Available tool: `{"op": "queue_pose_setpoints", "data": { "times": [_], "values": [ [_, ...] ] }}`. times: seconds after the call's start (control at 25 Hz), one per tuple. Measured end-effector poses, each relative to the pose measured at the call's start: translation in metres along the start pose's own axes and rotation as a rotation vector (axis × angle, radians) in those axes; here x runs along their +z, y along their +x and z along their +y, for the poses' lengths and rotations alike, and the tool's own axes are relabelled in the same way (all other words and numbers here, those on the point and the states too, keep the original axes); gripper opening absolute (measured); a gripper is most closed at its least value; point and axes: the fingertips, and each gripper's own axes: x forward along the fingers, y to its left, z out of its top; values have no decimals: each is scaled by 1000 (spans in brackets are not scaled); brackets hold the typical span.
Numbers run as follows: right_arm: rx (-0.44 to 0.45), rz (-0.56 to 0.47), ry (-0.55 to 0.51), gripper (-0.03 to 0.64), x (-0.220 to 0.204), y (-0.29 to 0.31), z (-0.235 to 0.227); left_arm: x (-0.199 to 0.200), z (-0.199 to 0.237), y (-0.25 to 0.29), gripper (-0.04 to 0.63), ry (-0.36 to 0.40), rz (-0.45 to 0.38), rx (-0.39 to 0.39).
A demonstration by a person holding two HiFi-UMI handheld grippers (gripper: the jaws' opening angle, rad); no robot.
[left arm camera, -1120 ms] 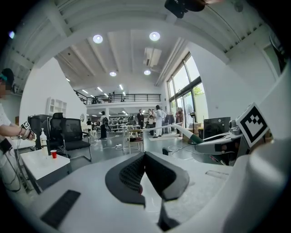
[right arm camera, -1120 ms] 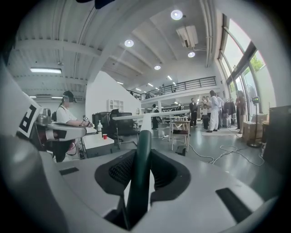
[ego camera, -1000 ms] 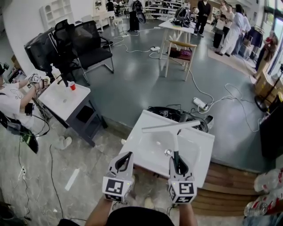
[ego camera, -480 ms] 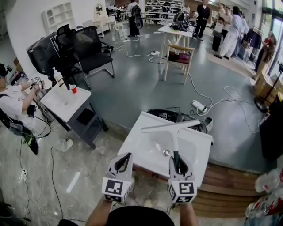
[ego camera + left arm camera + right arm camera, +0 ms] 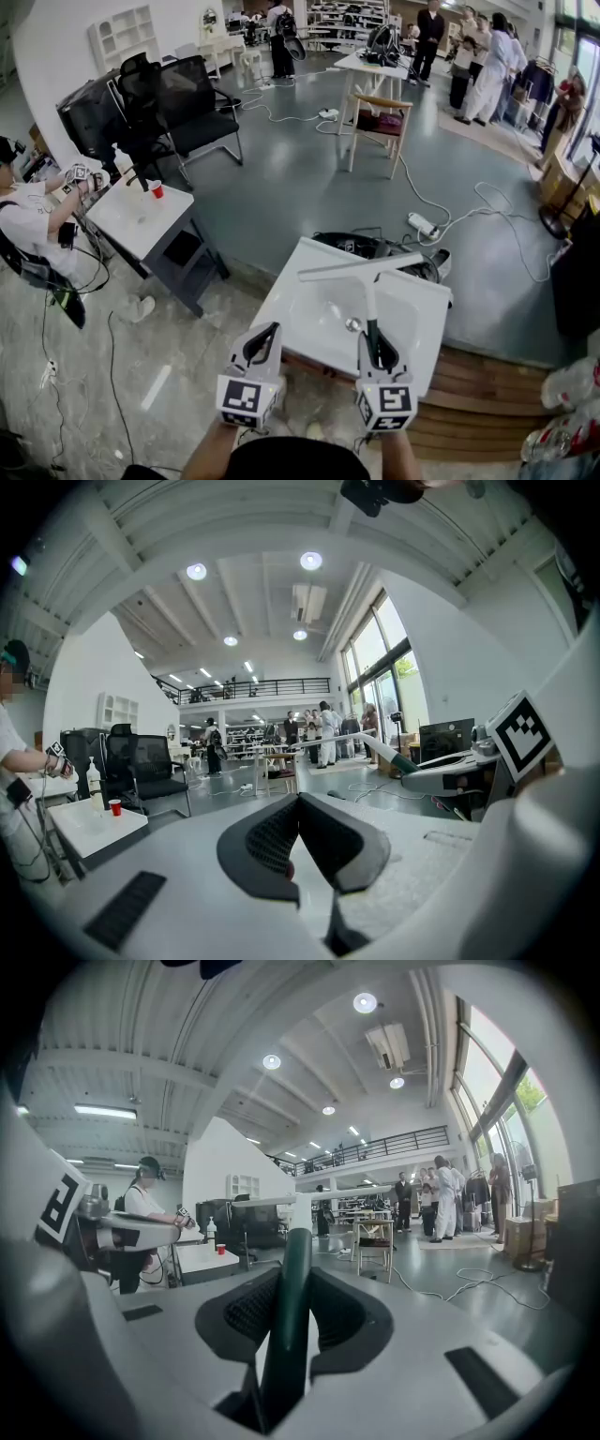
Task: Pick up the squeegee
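At the far left edge, a seated person works at a small white desk with a red cup on it; just behind stand the black chairs; coming across to the near centre, the left tool hangs over the near left corner of the white basin, its jaws pressed together with nothing between them; right beside it, the right tool is clamped narrow on the squeegee, jaws either side of the dark green handle; the white shaft runs away from the tool across the basin, and the long blade sits crosswise over the basin's far edge, its left end a touch lower than its right; further right, a power strip lies on the grey floor with its cables trailing; top right, a group of people stands well apart from it all.
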Motion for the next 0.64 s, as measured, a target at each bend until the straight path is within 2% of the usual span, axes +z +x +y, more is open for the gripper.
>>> {"op": "queue_pose_setpoints", "data": {
  "times": [0.64],
  "values": [
    [2, 12, 0, 89, -12, 1, 9, -10, 5, -4, 2, -18, -1, -6]
  ]
}}
